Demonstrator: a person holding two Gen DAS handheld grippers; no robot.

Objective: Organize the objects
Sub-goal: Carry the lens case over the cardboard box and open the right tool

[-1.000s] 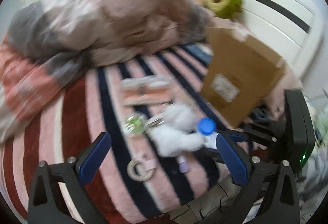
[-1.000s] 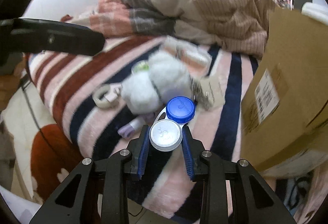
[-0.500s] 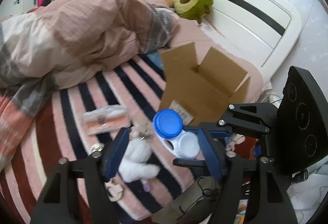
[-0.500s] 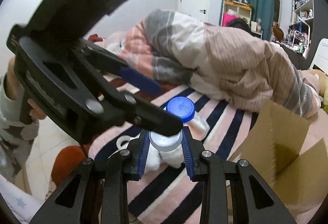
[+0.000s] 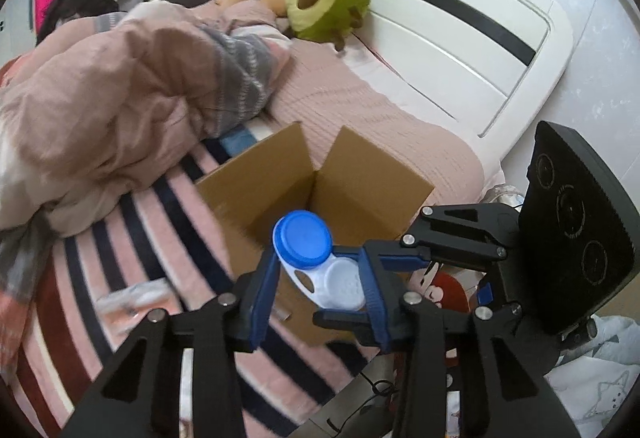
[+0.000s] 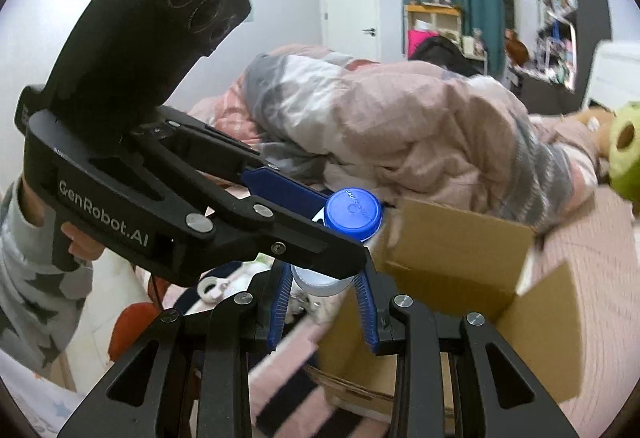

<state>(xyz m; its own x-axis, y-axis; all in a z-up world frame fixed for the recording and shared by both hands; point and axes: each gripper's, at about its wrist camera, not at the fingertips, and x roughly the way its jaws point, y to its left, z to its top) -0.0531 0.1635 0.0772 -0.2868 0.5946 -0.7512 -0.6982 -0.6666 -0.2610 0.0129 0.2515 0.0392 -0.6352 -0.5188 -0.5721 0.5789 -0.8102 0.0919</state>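
- Right now we hold the contact lens case with both tools over the near edge of the open cardboard box: our right gripper is clamped on its white cap, and our left gripper is closing around its body.
- If the left jaws squeeze off-centre, we could twist the case loose, and it would drop onto the striped blanket.
- Releasing early risks missing the box.
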